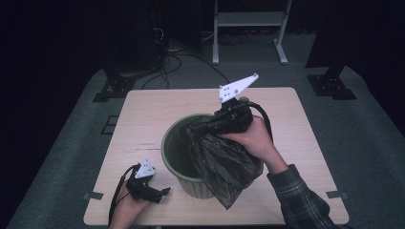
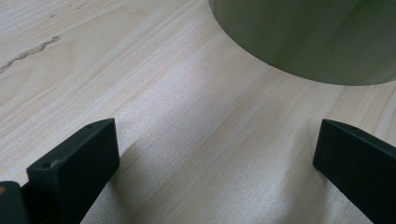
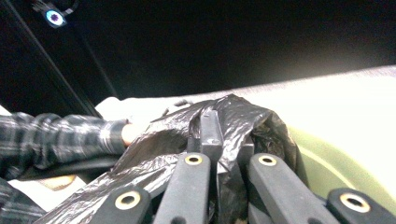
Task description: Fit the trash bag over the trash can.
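A round green bin (image 1: 165, 143) stands in the middle of the wooden table (image 1: 143, 109). My right gripper (image 1: 201, 127) hangs over the bin's right rim, shut on a crumpled black plastic bag (image 1: 224, 164). The bag drapes down over the rim and the bin's outer front side. In the right gripper view the jaws (image 3: 218, 133) pinch folds of the bag (image 3: 154, 140), and the bin's green inside (image 3: 336, 163) lies below. My left gripper (image 1: 164, 192) rests low at the table's front left, open and holding nothing (image 2: 215, 140), facing the bin's wall (image 2: 308, 37).
A plaid sleeve (image 3: 56, 135) and a hand lie beyond the bag in the right gripper view. A metal stand (image 1: 248, 19) and cables (image 1: 176, 57) are on the floor behind the table. Tape marks (image 1: 336, 194) sit at the table's front corners.
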